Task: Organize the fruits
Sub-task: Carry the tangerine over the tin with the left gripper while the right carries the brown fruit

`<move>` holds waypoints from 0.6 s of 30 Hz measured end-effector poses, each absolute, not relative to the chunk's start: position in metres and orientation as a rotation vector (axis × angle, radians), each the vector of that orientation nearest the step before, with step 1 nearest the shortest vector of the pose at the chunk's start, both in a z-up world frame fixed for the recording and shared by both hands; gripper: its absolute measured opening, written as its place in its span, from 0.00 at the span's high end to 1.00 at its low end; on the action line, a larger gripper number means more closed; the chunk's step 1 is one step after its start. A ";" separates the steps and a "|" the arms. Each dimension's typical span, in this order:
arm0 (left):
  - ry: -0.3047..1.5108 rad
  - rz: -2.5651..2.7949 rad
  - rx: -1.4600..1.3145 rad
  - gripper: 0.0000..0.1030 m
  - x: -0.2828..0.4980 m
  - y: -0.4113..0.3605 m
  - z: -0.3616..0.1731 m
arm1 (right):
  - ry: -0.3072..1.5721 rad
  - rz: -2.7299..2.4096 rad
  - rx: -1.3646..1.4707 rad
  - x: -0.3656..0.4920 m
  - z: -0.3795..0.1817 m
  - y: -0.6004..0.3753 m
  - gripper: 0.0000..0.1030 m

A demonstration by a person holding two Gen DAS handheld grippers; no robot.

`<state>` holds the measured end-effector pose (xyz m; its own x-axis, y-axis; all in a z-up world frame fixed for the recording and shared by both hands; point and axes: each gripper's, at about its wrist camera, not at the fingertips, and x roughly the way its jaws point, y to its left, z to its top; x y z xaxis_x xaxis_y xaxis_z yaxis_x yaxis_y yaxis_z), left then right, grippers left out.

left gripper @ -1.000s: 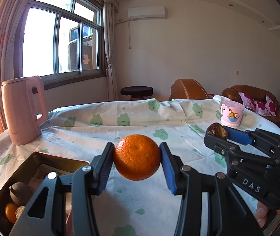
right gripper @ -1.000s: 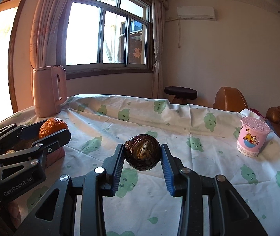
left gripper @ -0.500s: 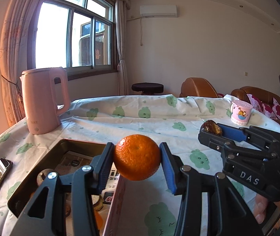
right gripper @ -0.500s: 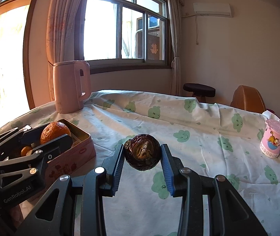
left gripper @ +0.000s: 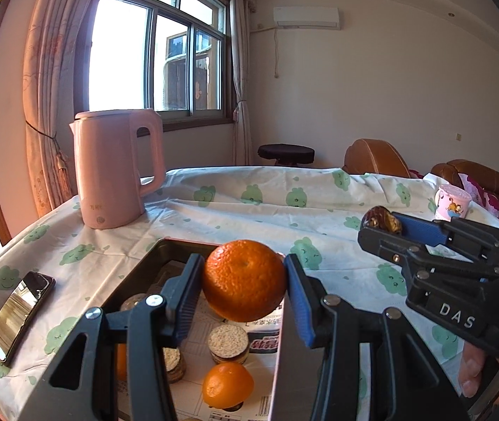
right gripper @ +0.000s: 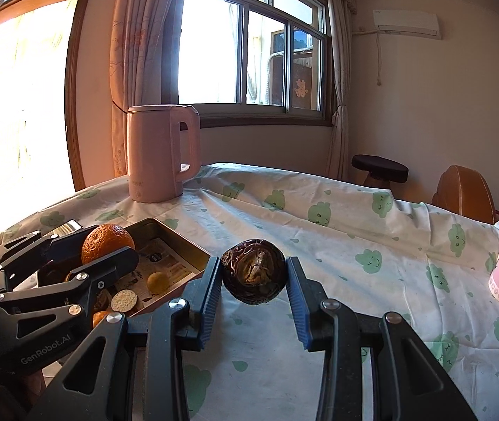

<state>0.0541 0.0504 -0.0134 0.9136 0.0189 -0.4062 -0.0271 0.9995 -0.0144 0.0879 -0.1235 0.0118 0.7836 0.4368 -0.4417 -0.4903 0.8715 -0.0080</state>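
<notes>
Orange (left gripper: 244, 279) sits clamped between the fingers of the left gripper (left gripper: 244, 286), directly above the open tin (left gripper: 151, 263) that lies below and just ahead of them. Right gripper (right gripper: 253, 279) holds a dark wrinkled fruit (right gripper: 253, 271) over the worktop (right gripper: 354, 245), with the tin off to its left. The left gripper is judged nearer to release.

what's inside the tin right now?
The tin holds a small orange, round crackers and printed paper. The left tool and its orange cover the rest.
</notes>
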 end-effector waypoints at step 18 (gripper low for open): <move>0.449 0.085 -0.049 0.53 0.055 0.086 -0.017 | 0.460 0.562 -0.165 0.093 0.011 -0.082 0.62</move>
